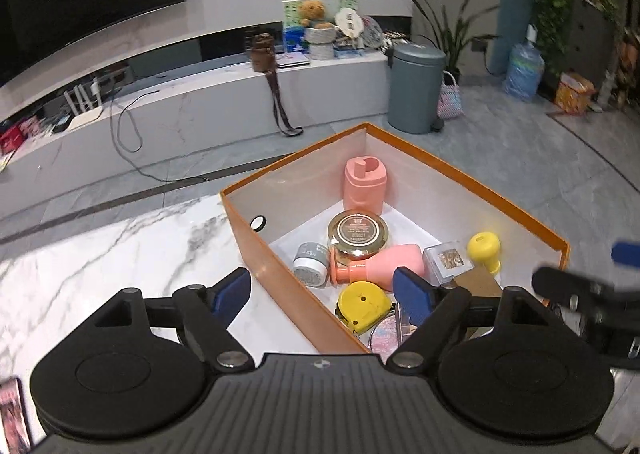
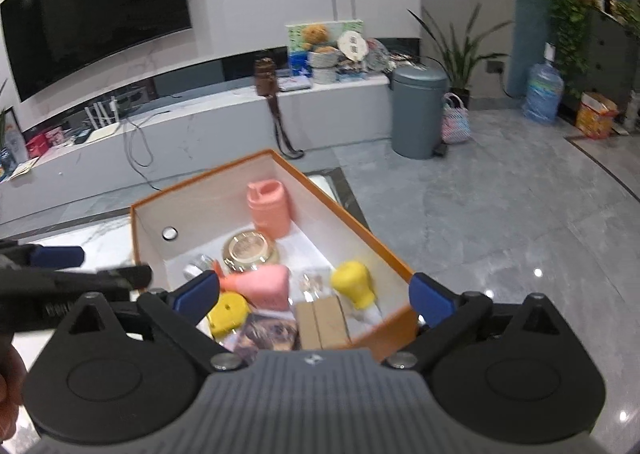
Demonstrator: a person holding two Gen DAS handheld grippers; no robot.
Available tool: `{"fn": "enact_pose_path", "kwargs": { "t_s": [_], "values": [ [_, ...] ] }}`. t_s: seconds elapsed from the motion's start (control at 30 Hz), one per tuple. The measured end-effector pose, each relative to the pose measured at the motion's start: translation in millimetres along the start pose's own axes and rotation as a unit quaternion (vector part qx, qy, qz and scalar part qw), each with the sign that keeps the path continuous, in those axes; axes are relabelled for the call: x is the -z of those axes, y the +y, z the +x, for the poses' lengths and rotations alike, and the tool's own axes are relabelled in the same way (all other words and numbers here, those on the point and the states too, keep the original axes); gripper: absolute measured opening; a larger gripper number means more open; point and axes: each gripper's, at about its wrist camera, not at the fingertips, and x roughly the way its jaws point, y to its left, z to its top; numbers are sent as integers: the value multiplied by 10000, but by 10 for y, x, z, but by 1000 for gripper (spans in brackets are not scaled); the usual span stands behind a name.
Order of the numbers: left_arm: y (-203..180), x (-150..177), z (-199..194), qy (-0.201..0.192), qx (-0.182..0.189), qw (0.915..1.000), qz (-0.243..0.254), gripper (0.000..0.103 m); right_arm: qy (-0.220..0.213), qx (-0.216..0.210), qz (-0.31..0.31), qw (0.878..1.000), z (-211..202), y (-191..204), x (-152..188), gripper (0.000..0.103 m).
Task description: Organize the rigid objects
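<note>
Left wrist view shows the left gripper (image 1: pixel 322 296) with its blue pads spread wide and nothing between them, straddling the near wall of the orange box (image 1: pixel 276 250) on the marble desk (image 1: pixel 100 254). Just inside that wall lie a yellow tape measure (image 1: pixel 362 304) and a glittery pink disc (image 1: pixel 384 336); beyond them a pink bottle (image 1: pixel 384 264) lies on its side next to a small grey jar (image 1: pixel 310 262). A gold-lidded jar (image 1: pixel 358 232) sits behind the bottle, and a pink holder (image 1: pixel 366 188) stands upright in the box's far corner. A yellow bulb-shaped toy (image 1: pixel 484 250) sits toward the box's right wall. The right gripper (image 2: pixel 314 294) is likewise wide apart and empty above the box's near end.

The box looks well filled, so the step seems to be clearing away. Best to lift both grippers straight up before swinging aside, so no pad catches the rim and drags the box.
</note>
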Motion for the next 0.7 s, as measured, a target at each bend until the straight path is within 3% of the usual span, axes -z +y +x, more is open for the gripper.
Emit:
{"fn": "enact_pose_path", "kwargs": {
  "t_s": [0.3,0.7],
  "values": [
    [-55,178,39,124,-95,9998,-158,96,376,99,-258,9989,134,-3,232,100],
    [-117,282,108,322,-64,9994,-119,96,361,22,-264,9990,135,-2,227,100]
  ]
}}
